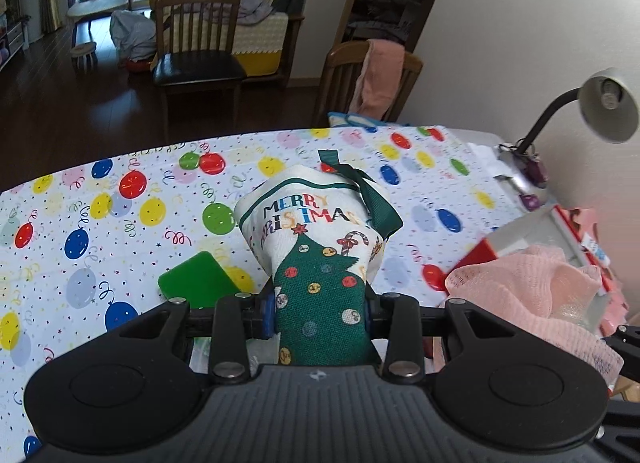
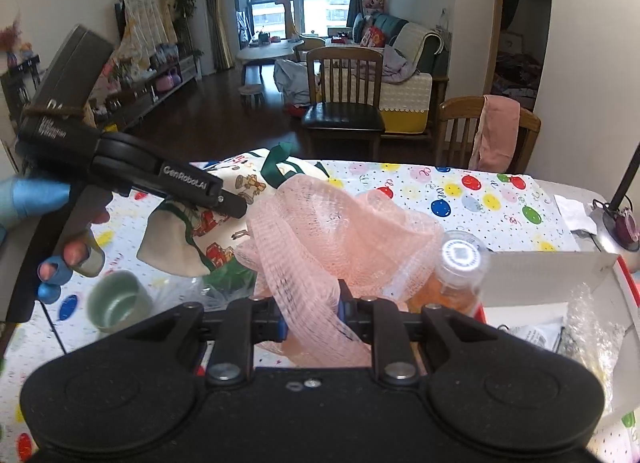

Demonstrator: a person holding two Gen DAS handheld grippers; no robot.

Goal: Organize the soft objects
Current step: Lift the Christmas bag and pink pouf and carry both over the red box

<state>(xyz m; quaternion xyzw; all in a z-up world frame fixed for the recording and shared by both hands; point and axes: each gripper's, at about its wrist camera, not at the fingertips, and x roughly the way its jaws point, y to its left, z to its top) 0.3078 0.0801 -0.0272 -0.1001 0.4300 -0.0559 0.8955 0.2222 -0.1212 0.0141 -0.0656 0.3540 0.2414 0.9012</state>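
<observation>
Your left hand-held gripper (image 1: 320,315) is clamped on the Christmas cloth bag (image 1: 320,247), its long axis pointing away over the counter (image 1: 120,223), while your right hand-held gripper (image 2: 310,321) pinches the pink mesh cloth (image 2: 340,235) just beside the open box (image 2: 552,267) on its right.

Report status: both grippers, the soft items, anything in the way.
Left gripper shut on Christmas bag. Right gripper shut on pink mesh cloth. Both held above table. Bottle and green cup below.
</observation>
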